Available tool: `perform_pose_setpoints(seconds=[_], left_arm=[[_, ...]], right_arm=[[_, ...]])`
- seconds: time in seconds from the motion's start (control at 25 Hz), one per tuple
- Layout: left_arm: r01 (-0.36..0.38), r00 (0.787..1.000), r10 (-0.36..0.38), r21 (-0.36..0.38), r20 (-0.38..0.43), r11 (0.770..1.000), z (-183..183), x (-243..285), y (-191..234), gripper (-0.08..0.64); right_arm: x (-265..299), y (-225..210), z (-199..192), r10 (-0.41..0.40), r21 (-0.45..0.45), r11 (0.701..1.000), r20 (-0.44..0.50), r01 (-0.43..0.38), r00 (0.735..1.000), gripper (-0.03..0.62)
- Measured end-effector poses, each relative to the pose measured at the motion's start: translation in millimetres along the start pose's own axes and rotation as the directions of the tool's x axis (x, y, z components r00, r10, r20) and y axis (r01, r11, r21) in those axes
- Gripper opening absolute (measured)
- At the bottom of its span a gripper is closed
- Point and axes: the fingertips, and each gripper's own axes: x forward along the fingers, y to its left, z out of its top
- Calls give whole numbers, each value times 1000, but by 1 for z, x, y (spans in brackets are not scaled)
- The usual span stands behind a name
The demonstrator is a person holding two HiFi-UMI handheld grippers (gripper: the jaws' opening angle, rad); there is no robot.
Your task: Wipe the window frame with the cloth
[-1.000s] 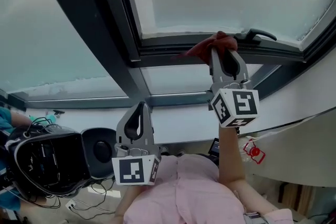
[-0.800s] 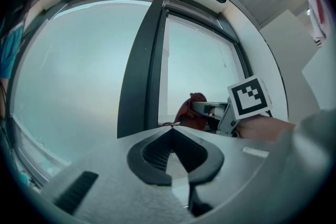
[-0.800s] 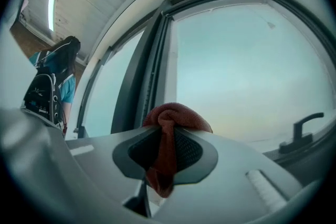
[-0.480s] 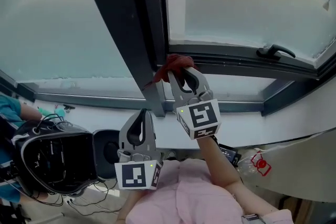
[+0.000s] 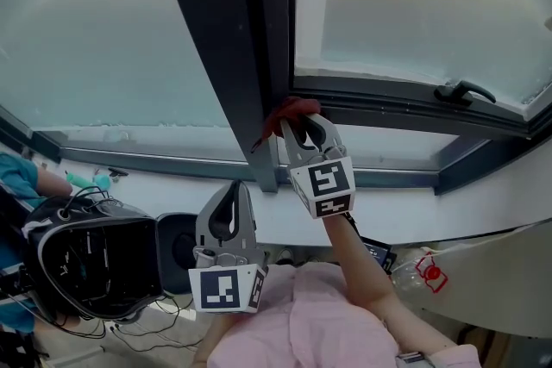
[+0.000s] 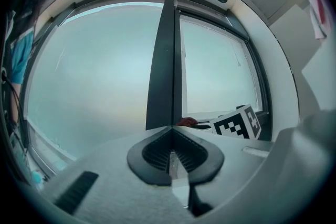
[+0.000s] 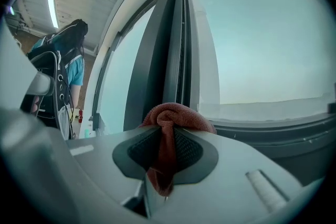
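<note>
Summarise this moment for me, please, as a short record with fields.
left hand-held gripper: shut, nothing between its jaws, held low, not touching the window
right hand-held gripper: shut on the cloth, raised to the window
cloth: red, bunched, against the frame's inner corner
window frame: dark, with frosted panes on both sides
handle: black, on the frame to the right of the cloth, untouched
task state: wiping appears under way at the corner
</note>
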Motion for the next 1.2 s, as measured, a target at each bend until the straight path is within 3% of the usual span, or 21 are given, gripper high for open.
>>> perform_pose_setpoints(seconds=[0.2,1.2], left_arm=[[15,1000,-15,-2,0,1000,-4,5,-10,-3],[132,991,-132,3,2,991,-8,29,-86,-3]], right_arm=[[-6,-11,-3,-7,3,1000,-2,7,1000,71],[-95,-148,-17,-266,51,962,-14,267,964,72]])
